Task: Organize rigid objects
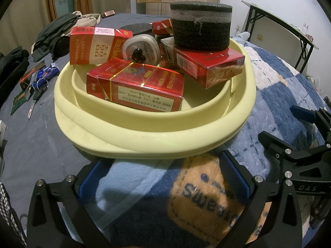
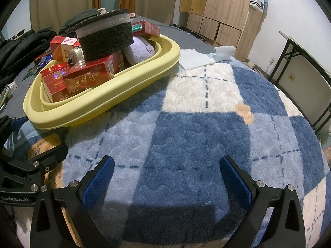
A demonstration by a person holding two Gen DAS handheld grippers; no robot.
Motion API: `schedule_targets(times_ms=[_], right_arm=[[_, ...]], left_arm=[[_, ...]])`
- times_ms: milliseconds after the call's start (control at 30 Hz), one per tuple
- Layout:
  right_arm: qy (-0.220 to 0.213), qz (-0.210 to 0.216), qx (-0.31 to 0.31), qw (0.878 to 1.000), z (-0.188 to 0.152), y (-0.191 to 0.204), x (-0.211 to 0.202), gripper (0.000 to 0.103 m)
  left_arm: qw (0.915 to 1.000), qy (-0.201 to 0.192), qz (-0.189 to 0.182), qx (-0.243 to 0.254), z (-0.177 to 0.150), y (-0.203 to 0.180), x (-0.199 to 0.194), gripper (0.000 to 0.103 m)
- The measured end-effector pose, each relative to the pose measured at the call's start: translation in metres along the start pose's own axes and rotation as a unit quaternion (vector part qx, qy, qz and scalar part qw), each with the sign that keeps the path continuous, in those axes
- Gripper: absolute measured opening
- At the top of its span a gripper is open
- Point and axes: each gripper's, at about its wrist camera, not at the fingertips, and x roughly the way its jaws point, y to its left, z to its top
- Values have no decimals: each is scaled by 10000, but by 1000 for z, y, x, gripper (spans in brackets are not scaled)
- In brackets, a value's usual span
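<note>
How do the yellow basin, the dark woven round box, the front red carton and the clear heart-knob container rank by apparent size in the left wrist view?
1. yellow basin
2. front red carton and dark woven round box: look alike, and the carton sits nearer the camera, so unranked
3. clear heart-knob container

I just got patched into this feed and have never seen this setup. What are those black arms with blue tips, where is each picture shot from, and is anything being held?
No robot here: a person holds one handheld gripper in each hand, each carrying a fisheye camera that looks along its two blue-padded fingers. One picture comes from the left gripper, the other from the right gripper. Both are open and hold nothing. They hover over a blue checked blanket. On it sits a yellow basin filled with red boxes, with a dark round container on top. A key lies to its left.
</note>
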Motion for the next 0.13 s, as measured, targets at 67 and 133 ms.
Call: schedule_targets(times_ms=[67, 133], right_arm=[[0, 0, 0, 10000, 0, 0, 0, 103], [0, 0, 1, 10000, 0, -1, 0, 103]], left_arm=[[10000, 0, 1, 0, 0, 0, 0, 103], [10000, 1, 1, 1, 0, 0, 0, 103]])
